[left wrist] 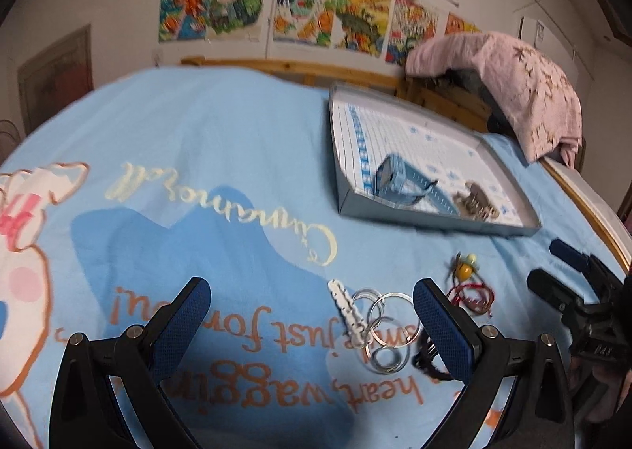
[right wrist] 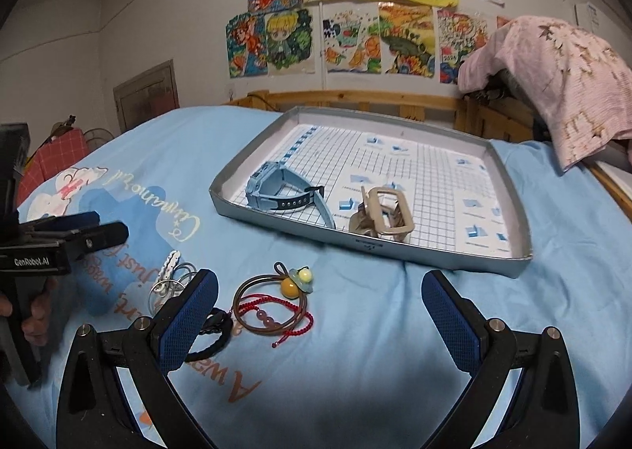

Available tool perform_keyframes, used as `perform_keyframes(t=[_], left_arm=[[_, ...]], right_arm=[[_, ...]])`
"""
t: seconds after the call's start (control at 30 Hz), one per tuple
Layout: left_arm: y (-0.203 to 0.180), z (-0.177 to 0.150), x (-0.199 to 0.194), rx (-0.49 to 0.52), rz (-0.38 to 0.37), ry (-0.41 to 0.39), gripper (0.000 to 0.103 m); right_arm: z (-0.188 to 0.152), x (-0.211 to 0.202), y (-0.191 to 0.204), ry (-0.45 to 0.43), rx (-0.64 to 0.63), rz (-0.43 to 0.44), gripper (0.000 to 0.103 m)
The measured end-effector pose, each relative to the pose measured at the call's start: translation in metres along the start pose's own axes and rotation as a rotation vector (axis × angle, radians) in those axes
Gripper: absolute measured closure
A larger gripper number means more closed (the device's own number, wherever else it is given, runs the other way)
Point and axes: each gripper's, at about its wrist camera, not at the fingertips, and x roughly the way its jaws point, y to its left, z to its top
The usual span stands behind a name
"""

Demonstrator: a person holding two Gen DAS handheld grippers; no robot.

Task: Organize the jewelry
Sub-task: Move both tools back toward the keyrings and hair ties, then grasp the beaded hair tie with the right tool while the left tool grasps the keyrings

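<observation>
Both grippers' fingers gape over loose bracelets beside tray.

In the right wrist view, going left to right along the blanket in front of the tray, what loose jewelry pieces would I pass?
white hair clip → silver rings → black hair tie → brown hair tie with the yellow bead. The red bracelet overlaps that tie, so it is left out.

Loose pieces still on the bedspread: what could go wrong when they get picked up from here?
1. The red bracelet overlaps the brown hair tie, so lifting one may drag the other.
2. The metal rings lie linked beside the white clip; the open left gripper could catch several.
3. The soft bedspread may let the fingers snag fabric.
</observation>
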Motion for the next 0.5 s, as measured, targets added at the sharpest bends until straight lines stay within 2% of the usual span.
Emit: perform_keyframes(t=[0.27, 0.33, 0.4, 0.5], left_arm=[[0.001, -0.001, 0.026, 0.057, -0.103, 0.067, 0.001], [0.000, 0.002, 0.030, 0.074, -0.121, 0.068, 0.005], [-0.001, 0.004, 0.034, 0.085, -0.139, 0.077, 0.013], [0.001, 0.009, 0.042, 0.093, -0.188, 0.093, 0.022]], right_arm=[[0.005, 0.031, -0.005, 0.074, 0.016, 0.049, 0.003], [0.005, 0.036, -0.007, 0.085, 0.023, 0.053, 0.005], [0.006, 0.041, -0.009, 0.097, 0.032, 0.060, 0.010], [0.006, 0.049, -0.011, 0.120, 0.040, 0.074, 0.021]])
